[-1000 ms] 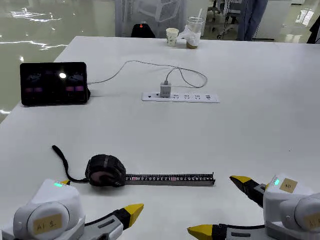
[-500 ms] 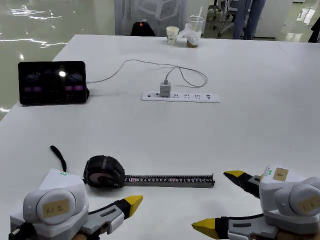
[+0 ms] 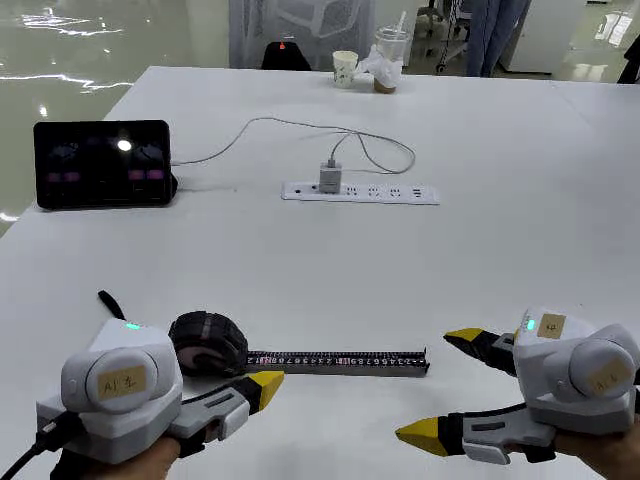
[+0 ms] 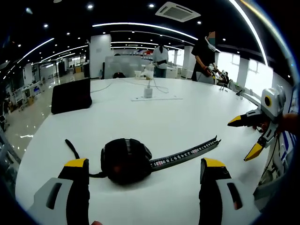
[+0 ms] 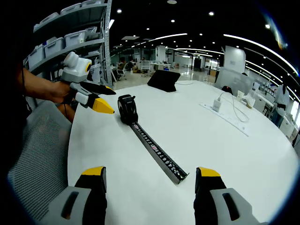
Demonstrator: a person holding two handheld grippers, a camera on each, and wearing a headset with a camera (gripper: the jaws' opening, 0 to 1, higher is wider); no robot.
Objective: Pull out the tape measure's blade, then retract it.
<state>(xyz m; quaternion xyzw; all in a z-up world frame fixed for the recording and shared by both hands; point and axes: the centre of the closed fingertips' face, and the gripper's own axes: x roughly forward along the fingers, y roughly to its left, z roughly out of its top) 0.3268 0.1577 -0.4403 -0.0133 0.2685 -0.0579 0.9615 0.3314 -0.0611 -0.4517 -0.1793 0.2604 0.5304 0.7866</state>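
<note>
Head view: tablet point(image 3: 102, 164), power strip point(image 3: 360, 192) and cups point(image 3: 345, 70) are noted beyond the tape measure point(image 3: 208, 342) on the white table point(image 3: 500, 250). Its blade point(image 3: 340, 360) is drawn out rightward. The right gripper point(image 3: 440, 385), jaws apart, is found nearer the blade tip than before.
Left gripper view: the left gripper point(image 4: 144, 164) is held wide, tape measure just ahead.
Right gripper view: shelving point(image 5: 70, 28) is seen.

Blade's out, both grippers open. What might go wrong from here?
1. Neither the left gripper nor the right gripper holds the blade; if released, it may whip back into the tape measure case.
2. The case sits loose on the smooth table, so a one-sided nudge could slide it.
</note>
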